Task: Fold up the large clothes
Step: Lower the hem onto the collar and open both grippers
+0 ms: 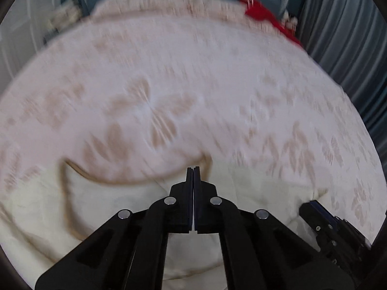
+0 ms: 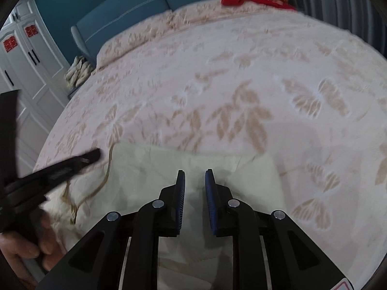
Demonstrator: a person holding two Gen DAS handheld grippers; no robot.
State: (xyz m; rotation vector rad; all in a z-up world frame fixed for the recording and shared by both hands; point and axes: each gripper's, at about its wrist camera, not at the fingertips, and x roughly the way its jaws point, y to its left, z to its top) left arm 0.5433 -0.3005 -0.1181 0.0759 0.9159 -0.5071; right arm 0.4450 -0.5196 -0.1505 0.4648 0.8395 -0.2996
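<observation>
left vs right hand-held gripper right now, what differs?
The left hand-held gripper has its jaws pressed together, apparently empty; the right hand-held gripper stands open. The left view is motion-blurred; the right is sharper. Both hang over the pale cream folded garment on the floral beige bedspread.

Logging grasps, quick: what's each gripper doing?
Left gripper: shut, nothing visibly held.
Right gripper: open, above the cream garment.

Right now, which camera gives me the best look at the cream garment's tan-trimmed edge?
The right wrist view: the cream garment lies flat on the bedspread, its tan-trimmed edge fairly sharp beside the left gripper. The left wrist view shows the same edge, but motion-blurred, partly behind its own shut fingers.
</observation>
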